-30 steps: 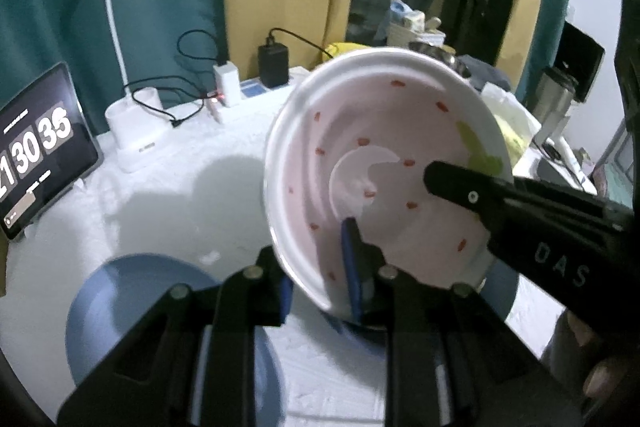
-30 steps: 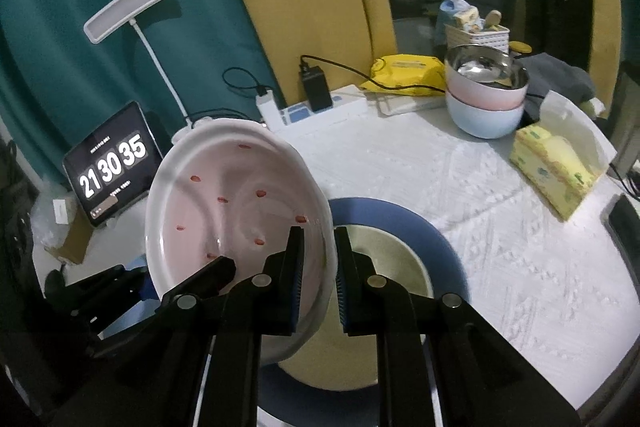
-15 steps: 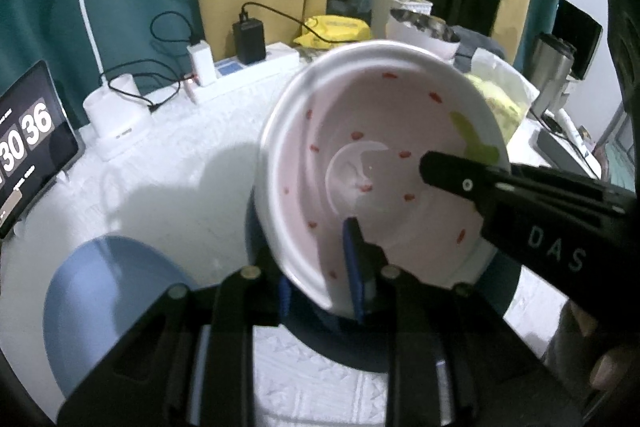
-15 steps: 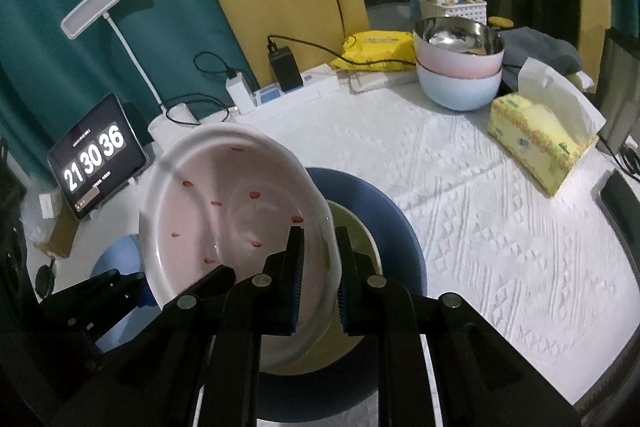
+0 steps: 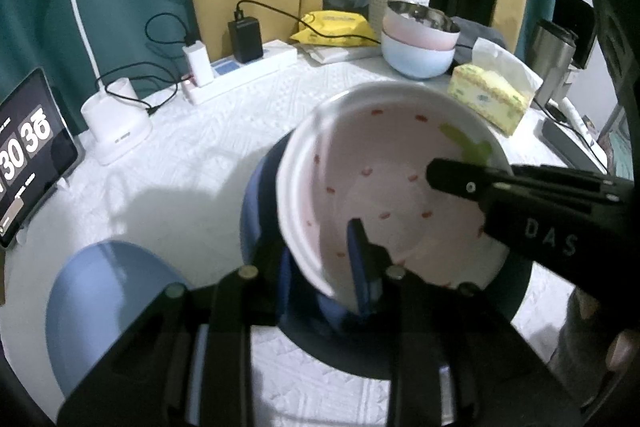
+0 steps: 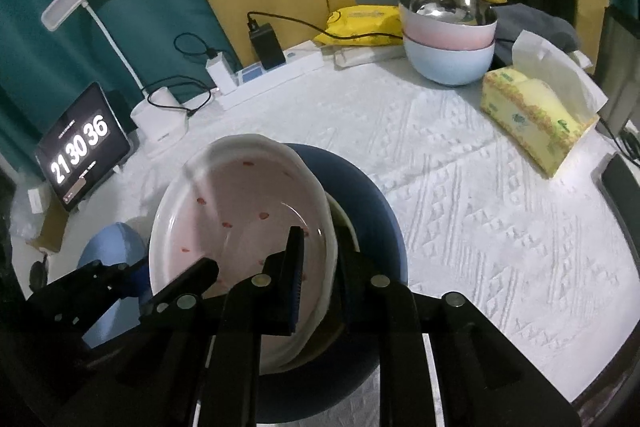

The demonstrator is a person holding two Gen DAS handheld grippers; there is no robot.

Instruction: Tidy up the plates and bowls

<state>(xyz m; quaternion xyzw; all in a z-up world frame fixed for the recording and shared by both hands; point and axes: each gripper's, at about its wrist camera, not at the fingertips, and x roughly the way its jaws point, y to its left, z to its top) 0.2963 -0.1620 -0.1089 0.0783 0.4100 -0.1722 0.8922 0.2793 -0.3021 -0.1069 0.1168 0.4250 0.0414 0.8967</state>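
Observation:
A white plate with red spots (image 5: 384, 187) (image 6: 240, 211) hangs tilted just over a dark blue plate (image 5: 256, 203) (image 6: 372, 211), which carries a pale yellow plate (image 6: 344, 223). My left gripper (image 5: 320, 251) pinches the spotted plate's near rim, one pad inside and one finger under it. My right gripper (image 6: 320, 247) holds the opposite rim the same way. The jaws of both are opening, with the rim still between them. Each gripper also shows in the other view: the right gripper (image 5: 440, 171) and the left gripper (image 6: 192, 279).
A light blue plate (image 5: 108, 291) (image 6: 108, 247) lies to the left. Stacked bowls (image 5: 418, 43) (image 6: 448, 39) stand at the back, a yellow tissue box (image 5: 488, 99) (image 6: 532, 111) to their right. A clock tablet (image 6: 80, 151), lamp base (image 5: 116, 123) and power strip (image 6: 272, 75) line the back left.
Both grippers have come down with the spotted plate, which now sits low over the dark blue plate. The bowls and tissue box have come into the left wrist view.

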